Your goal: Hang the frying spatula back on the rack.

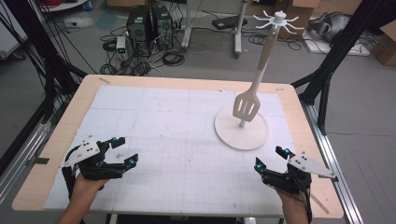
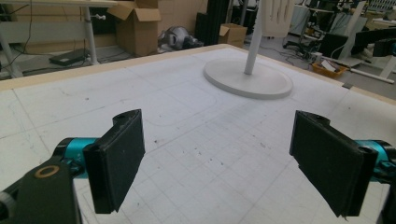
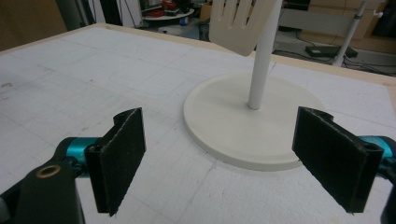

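Nearest, the left gripper and right gripper hover low over the gridded white worktop, each with jaws spread wide and empty. Beyond the right gripper stands a white rack on a round base; a slotted spatula hangs from its top hooks, blade beside the pole.
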A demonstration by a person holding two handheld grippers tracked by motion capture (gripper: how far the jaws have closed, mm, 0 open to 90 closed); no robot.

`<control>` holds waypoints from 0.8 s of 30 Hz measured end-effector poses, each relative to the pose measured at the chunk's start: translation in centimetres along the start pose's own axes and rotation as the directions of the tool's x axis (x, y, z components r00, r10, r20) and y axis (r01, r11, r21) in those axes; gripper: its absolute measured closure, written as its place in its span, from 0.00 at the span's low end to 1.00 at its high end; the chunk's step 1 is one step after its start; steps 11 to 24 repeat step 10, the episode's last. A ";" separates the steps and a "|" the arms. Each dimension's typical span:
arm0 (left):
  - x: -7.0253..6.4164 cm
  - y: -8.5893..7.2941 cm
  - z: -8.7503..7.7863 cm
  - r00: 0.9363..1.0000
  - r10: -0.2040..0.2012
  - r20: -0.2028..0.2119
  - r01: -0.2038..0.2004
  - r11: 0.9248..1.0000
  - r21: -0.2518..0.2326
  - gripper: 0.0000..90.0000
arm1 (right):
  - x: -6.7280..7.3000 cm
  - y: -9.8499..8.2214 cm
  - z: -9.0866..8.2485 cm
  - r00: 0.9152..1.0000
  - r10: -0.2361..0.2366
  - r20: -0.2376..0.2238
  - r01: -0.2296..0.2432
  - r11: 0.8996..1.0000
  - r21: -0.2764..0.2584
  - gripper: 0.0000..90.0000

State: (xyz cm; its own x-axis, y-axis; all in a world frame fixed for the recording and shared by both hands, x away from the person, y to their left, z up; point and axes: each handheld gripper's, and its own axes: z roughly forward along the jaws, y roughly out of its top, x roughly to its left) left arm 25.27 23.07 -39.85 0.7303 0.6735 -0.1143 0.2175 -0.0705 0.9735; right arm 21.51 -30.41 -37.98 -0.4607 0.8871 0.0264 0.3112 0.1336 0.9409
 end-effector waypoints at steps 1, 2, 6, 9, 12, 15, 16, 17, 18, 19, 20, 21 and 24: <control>0.0 0.0 0.0 1.000 0.002 -0.002 -0.002 1.000 0.003 0.21 | 0.0 0.0 0.0 1.000 0.003 0.001 -0.003 1.000 -0.001 0.18; 0.1 0.0 0.0 1.000 0.000 -0.003 0.000 1.000 0.005 0.21 | -0.1 -0.1 0.0 1.000 0.001 0.000 -0.001 1.000 0.003 0.18; 0.1 -0.1 0.2 1.000 -0.005 -0.006 0.005 1.000 0.013 0.21 | 0.0 -0.2 0.1 1.000 0.000 -0.004 0.000 1.000 0.007 0.19; 0.2 -0.2 0.4 1.000 -0.010 -0.009 0.010 1.000 0.020 0.21 | -0.2 -0.2 0.1 1.000 0.001 -0.005 -0.001 1.000 0.001 0.19; 0.2 -0.3 0.5 1.000 -0.013 -0.011 0.013 1.000 0.021 0.21 | -0.3 -0.2 0.1 1.000 0.004 -0.004 -0.004 1.000 0.002 0.19; 0.2 -0.3 0.5 1.000 -0.013 -0.011 0.013 1.000 0.021 0.21 | -0.3 -0.2 0.1 1.000 0.004 -0.004 -0.004 1.000 0.002 0.19; 0.2 -0.3 0.5 1.000 -0.013 -0.011 0.013 1.000 0.021 0.21 | -0.3 -0.2 0.1 1.000 0.004 -0.004 -0.004 1.000 0.002 0.19; 0.2 -0.3 0.5 1.000 -0.013 -0.011 0.013 1.000 0.021 0.21 | -0.3 -0.2 0.1 1.000 0.004 -0.004 -0.004 1.000 0.002 0.19; 0.2 -0.3 0.5 1.000 -0.013 -0.011 0.013 1.000 0.021 0.21 | -0.3 -0.2 0.1 1.000 0.004 -0.004 -0.004 1.000 0.002 0.19; 0.2 -0.3 0.5 1.000 -0.013 -0.011 0.013 1.000 0.021 0.21 | -0.3 -0.2 0.1 1.000 0.004 -0.004 -0.004 1.000 0.002 0.19; 0.2 -0.3 0.5 1.000 -0.013 -0.011 0.013 1.000 0.021 0.21 | -0.3 -0.2 0.1 1.000 0.004 -0.004 -0.004 1.000 0.002 0.19; 0.2 -0.3 0.5 1.000 -0.013 -0.011 0.013 1.000 0.021 0.21 | -0.3 -0.2 0.1 1.000 0.004 -0.004 -0.004 1.000 0.002 0.19; 0.2 -0.3 0.5 1.000 -0.013 -0.011 0.013 1.000 0.021 0.21 | -0.3 -0.2 0.1 1.000 0.004 -0.004 -0.004 1.000 0.002 0.19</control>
